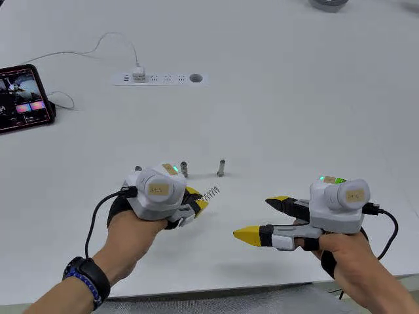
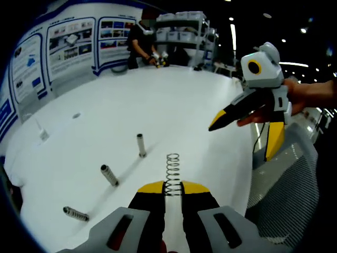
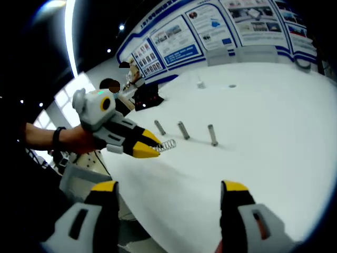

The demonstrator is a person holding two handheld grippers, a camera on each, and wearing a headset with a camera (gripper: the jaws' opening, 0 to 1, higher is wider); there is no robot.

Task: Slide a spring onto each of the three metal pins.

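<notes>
Pinching the spring (image 2: 172, 171) by 1 end, your left tongs (image 2: 172, 187) aim its long axis up-frame; the bare pin (image 2: 141, 145) stands upper left of its tip. Your right tongs (image 3: 169, 185), spread, sit farther off.

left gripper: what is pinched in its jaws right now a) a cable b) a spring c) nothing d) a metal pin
b: the left gripper has its jaws shut on the near end of a spring, whose coils stick out forward past the yellow tips.
</notes>
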